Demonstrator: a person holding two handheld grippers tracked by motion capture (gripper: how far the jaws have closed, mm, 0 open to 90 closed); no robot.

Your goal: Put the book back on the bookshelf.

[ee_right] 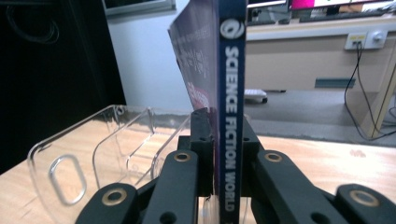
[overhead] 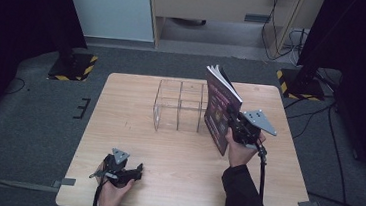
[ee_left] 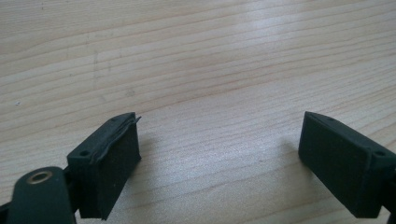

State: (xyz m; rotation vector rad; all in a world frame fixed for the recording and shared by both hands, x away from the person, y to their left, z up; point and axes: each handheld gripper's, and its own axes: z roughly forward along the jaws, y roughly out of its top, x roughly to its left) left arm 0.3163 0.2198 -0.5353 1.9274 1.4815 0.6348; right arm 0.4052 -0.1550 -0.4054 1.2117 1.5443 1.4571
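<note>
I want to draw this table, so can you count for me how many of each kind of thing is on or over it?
Thin magazines with a purple cover and blue spine: 1
Clear plastic racks with dividers: 1
Black two-jaw grippers: 2, the left gripper and the right gripper
Total: 4

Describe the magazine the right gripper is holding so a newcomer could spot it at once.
Start at the wooden table and find the clear plastic organizer near its far edge. Just right of it, the right gripper clamps the magazine upright by its spine. It is the only printed item there: a dark purple cover and a blue spine reading "SCIENCE FICTION WORLD" in white.
</note>
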